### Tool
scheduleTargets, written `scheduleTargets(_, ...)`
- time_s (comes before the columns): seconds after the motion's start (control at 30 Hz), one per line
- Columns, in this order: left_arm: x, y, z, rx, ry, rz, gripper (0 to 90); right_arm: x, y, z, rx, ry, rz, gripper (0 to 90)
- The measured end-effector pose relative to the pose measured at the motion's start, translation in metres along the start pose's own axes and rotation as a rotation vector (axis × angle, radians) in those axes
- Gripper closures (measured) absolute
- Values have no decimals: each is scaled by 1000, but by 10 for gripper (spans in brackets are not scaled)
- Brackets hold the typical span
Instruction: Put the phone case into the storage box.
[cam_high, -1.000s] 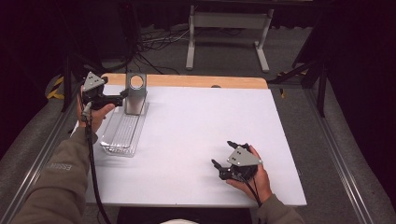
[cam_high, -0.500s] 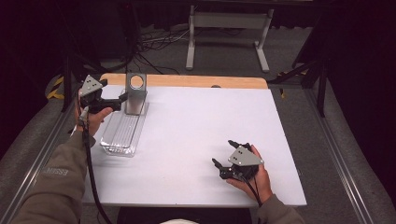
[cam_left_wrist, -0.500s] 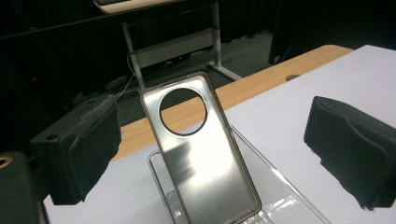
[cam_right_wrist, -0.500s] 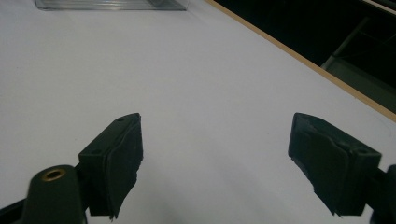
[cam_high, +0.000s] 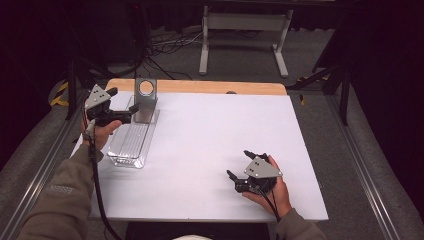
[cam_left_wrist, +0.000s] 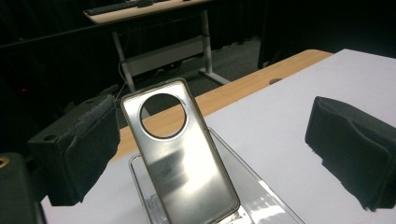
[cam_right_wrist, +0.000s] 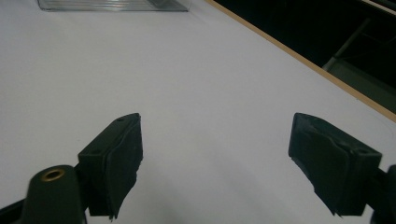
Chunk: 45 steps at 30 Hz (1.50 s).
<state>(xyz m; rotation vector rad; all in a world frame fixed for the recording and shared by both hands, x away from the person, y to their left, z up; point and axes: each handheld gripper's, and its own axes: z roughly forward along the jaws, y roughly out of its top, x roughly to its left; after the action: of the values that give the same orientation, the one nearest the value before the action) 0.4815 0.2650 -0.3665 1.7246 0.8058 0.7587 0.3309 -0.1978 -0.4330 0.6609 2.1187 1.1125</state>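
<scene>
A phone case (cam_high: 145, 99) is propped upright at the far end of a tray (cam_high: 129, 145), which is set near the table's (cam_high: 210, 130) left edge. The left gripper (cam_high: 122, 106) is held just left of the case, while the right gripper (cam_high: 240, 165) is held well apart, near the front right.

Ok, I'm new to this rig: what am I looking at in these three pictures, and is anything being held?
No robot arm here: a person holds a two-jaw tool in each hand. The high view looks down on the white table; the other two pictures come from cameras riding on each tool. The left gripper hovers with open jaws beside a phone case that stands leaning in a clear plastic tray, not yet touching it. The right gripper rests over bare table, jaws open. Nothing is held.
</scene>
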Motion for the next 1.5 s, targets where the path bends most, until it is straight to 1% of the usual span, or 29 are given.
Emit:
scheduleTargets(0.07,-2,0,-3,-3,-1,9,40,0,0,0,-3,0,2,186)
scheduleTargets(0.1,-3,1,-5,-10,-10,7,39,0,0,0,-6,-2,2,185)
scheduleTargets(0.2,-6,1,-9,-29,-17,5,39,0,0,-1,-7,2,0,185)
scheduleTargets(0.3,-10,0,-11,-30,-25,19,39,-1,0,-1,-11,-7,-1,185)
scheduleTargets(0.4,-14,-2,-12,-38,-36,18,38,-1,0,-1,-14,-14,3,185)
scheduleTargets(0.5,-18,-3,-14,-41,-46,22,38,-1,0,-2,-16,-14,4,185)
scheduleTargets(0.57,-21,-4,-16,-49,-51,19,37,-1,1,-2,-17,-13,5,185)
scheduleTargets(0.7,-25,-5,-19,-58,-59,31,37,-1,1,-2,-17,-13,4,185)
scheduleTargets(0.73,-27,-6,-20,-65,-60,28,37,-1,1,-2,-17,-13,4,185)
scheduleTargets(0.77,-28,-7,-20,-58,-67,30,37,-1,1,-2,-18,-14,4,185)
scheduleTargets(0.93,-34,-7,-24,-66,-67,43,35,-1,1,-2,-19,-13,5,185)
scheduleTargets(1.13,-42,-8,-29,-72,-92,63,33,0,2,-3,-21,-10,2,185)
scheduleTargets(1.17,-43,-8,-29,-78,-98,55,33,0,2,-3,-22,-8,3,185)
scheduleTargets(1.23,-44,-8,-30,-71,-101,65,33,0,2,-3,-22,-8,2,185)
scheduleTargets(1.27,-46,-8,-30,-81,-107,54,33,0,2,-3,-22,-8,3,185)
scheduleTargets(1.5,-53,-8,-35,-91,-127,72,33,0,3,-4,-24,-11,0,185)
